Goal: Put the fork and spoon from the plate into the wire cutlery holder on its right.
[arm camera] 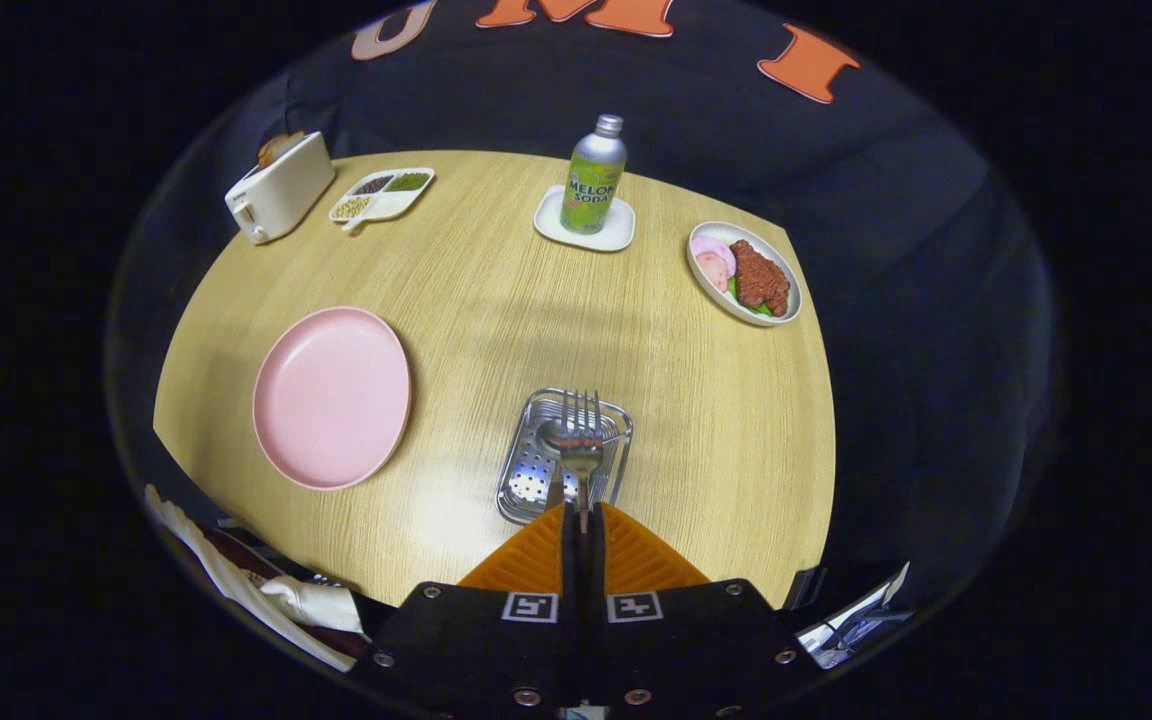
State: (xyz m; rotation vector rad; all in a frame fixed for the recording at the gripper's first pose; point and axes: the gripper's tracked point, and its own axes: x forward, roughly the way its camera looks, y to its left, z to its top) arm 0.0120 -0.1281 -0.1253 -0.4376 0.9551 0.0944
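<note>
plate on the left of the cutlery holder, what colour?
Pink, plain, no pattern: the plate shows best in the gripper view. The gripper is shut on the fork.

Handheld gripper (pixel 582 520) with its two orange ribbed fingers (pixel 526 560) pressed together on the handle of an upright fork (pixel 581 440), tines pointing away from the black gripper body.

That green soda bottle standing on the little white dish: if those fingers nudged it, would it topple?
Probably yes. The bottle is tall and narrow, so a push near its cap would likely tip it. It stands on a small white dish, which might slide on the smooth table. Its glossy rounded side looks slippery. The fingers are shut on the fork.
</note>
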